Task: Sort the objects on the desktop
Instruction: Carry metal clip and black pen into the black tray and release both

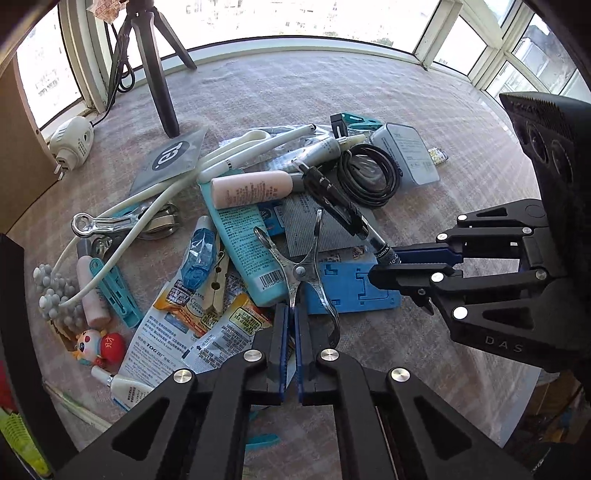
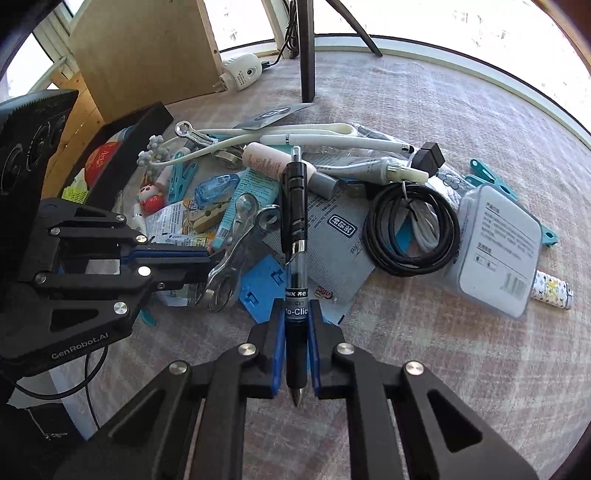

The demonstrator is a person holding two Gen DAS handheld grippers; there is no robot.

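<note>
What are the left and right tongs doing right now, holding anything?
Left tongs: closed on the metal clip.
Right tongs: closed on the black pen, tip toward the camera.

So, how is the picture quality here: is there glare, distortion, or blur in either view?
Left wrist view: the windows are blown out white, straight frames bow from fisheye, and the table clutter stays sharp. Right wrist view: glare washes the far table edge, corners go dark, and the black pen in the right claw is crisp.
</note>
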